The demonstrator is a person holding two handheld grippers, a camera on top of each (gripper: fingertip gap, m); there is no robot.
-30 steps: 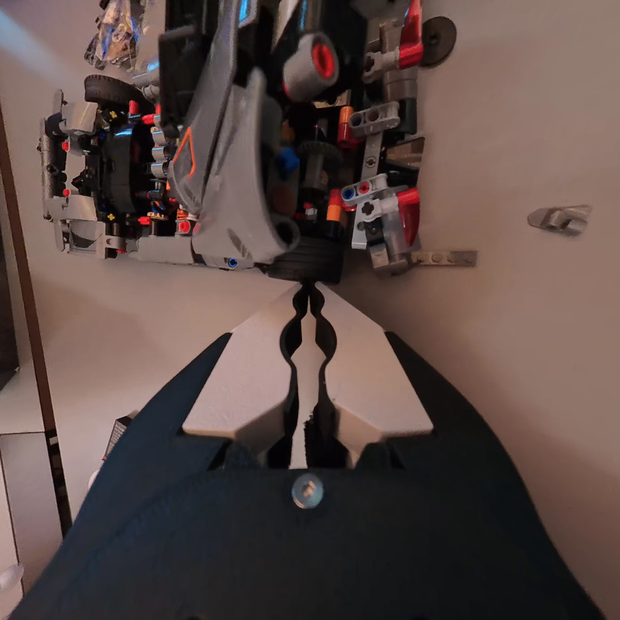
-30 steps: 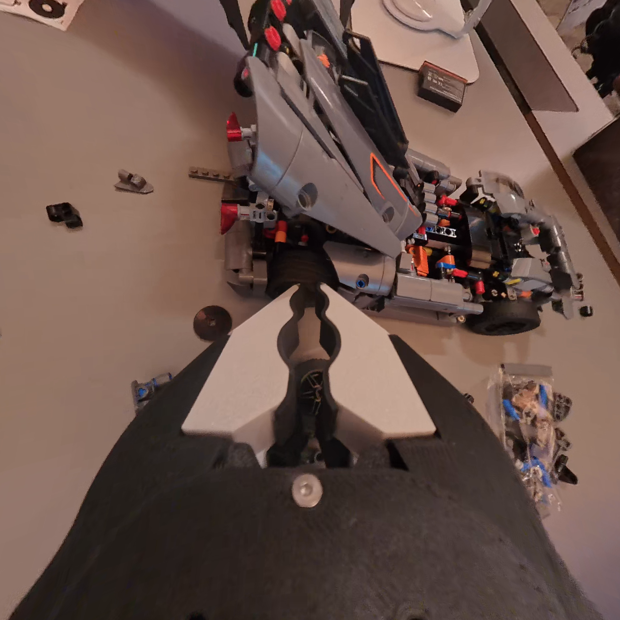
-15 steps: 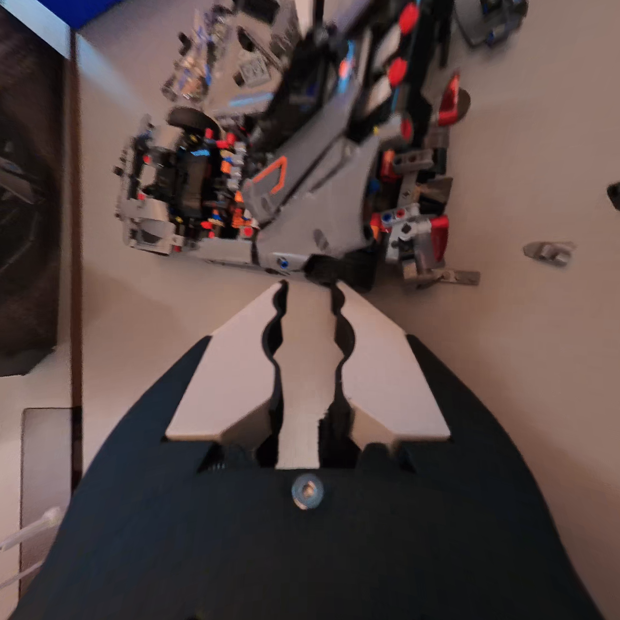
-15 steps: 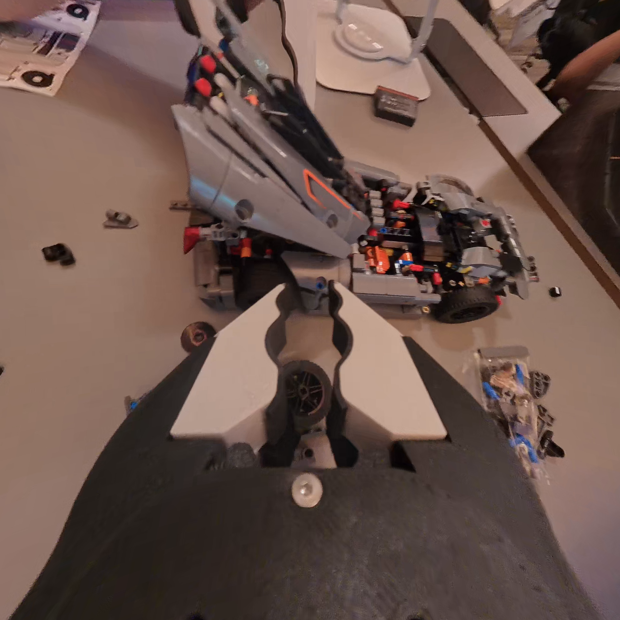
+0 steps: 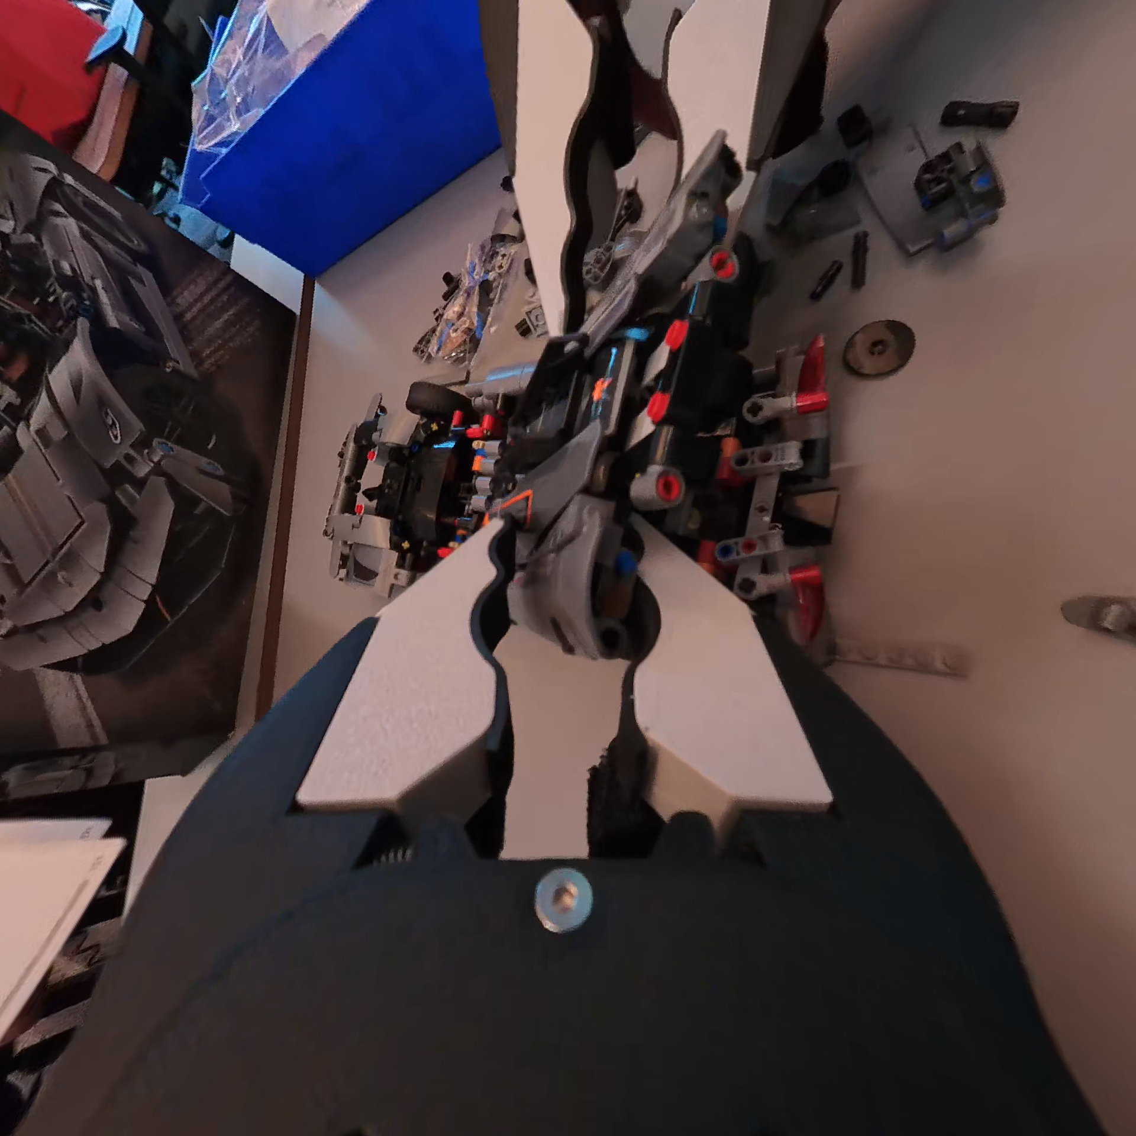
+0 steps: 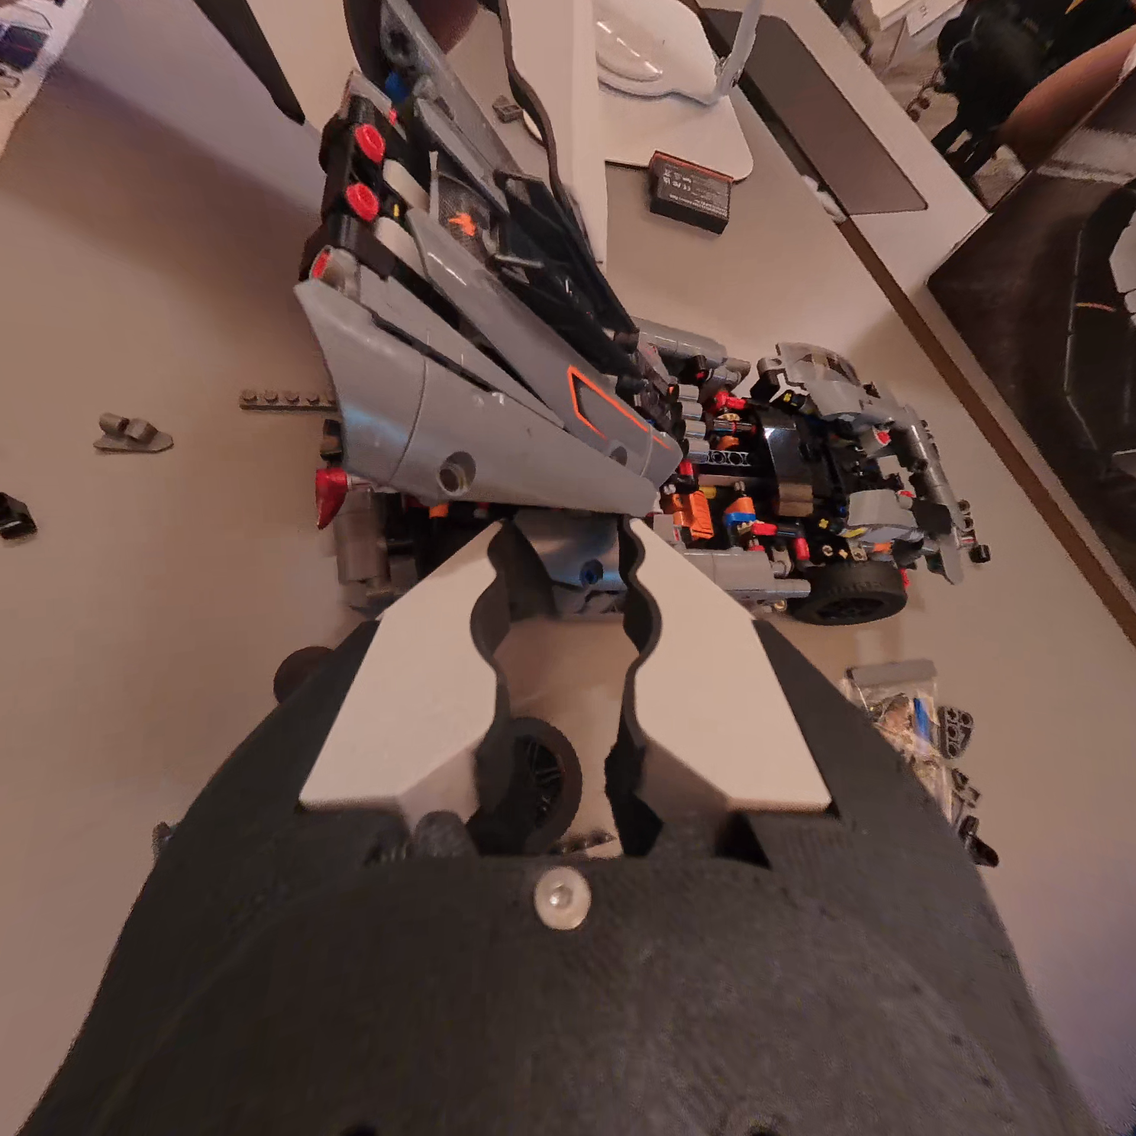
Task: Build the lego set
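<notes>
The grey and black lego car (image 6: 799,467) lies on the table, and its long grey rear cover (image 6: 467,393) is tilted up. My right gripper (image 6: 565,528) is open at the car's side, below the cover. A black wheel (image 6: 541,781) sits deep between its fingers, against the left one. My left gripper (image 5: 568,535) is open, with the raised cover's end (image 5: 565,590) between its fingertips. I cannot tell whether they touch it. One finger (image 5: 541,184) of the right gripper shows beyond the car in the left wrist view.
A bag of parts (image 6: 910,725) lies right of my right gripper. A grey strip (image 6: 283,399), a small grey piece (image 6: 132,433) and a black disc (image 5: 879,347) lie loose behind the car. The set's box (image 5: 110,430) and a blue bin (image 5: 344,135) stand past the table edge. The grippers' ends are close to 7 cm from one another. From the right gripper's tips to the black disc (image 5: 879,347) is close to 9 cm.
Both grippers have opened from nearly shut. The left one drew back, then moved in around the raised cover's end. The right one pulled back a little, the wheel staying between its fingers.
</notes>
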